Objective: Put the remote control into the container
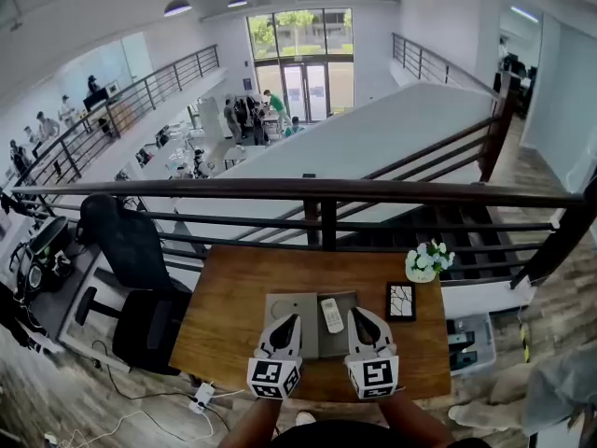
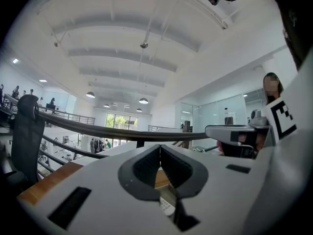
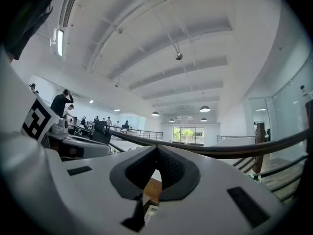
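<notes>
Remote control (image 1: 332, 315) seems already placed in the grey container (image 1: 289, 304) on the near desk (image 1: 224, 315), so the left hand-held gripper (image 1: 291, 319) and right hand-held gripper (image 1: 356, 314) beside it have jaws together, empty.

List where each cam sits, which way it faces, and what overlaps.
Head view: on the person's head, facing forward and steeply down at the table; left hand-held gripper, right hand-held gripper and forearms show.
Left gripper view: on the left hand-held gripper, looking along its shut jaws, up toward railing and ceiling; right hand-held gripper at right edge.
Right gripper view: same on the right hand-held gripper, jaws shut; left hand-held gripper at left edge.
Shared: all three see the railing.
</notes>
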Tool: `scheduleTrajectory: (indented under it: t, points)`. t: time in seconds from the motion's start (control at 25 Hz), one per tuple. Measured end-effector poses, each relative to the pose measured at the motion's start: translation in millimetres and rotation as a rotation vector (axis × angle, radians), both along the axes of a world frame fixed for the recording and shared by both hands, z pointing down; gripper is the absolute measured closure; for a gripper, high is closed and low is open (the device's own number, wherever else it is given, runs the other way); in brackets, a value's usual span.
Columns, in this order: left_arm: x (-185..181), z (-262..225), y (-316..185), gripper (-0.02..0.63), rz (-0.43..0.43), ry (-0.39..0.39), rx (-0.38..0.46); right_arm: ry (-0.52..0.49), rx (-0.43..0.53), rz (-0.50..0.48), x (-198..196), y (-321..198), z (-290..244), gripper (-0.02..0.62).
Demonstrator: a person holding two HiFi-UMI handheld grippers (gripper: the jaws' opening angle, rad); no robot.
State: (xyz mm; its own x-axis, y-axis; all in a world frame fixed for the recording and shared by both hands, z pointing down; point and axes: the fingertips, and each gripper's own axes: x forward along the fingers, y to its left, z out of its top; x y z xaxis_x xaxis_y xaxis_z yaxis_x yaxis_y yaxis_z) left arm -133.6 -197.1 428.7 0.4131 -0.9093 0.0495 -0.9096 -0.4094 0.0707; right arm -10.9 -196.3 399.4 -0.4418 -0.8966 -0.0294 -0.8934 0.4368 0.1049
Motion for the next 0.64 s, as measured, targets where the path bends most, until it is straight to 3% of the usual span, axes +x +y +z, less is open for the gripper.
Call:
scheduleTrajectory:
  t: [0.64]
  points:
    - [14.4, -7.2, 20.9, 0.598, -0.034, -0.024, 0.029, -0.004, 0.015, -0.030, 9.4, 13.8, -4.3, 0.566]
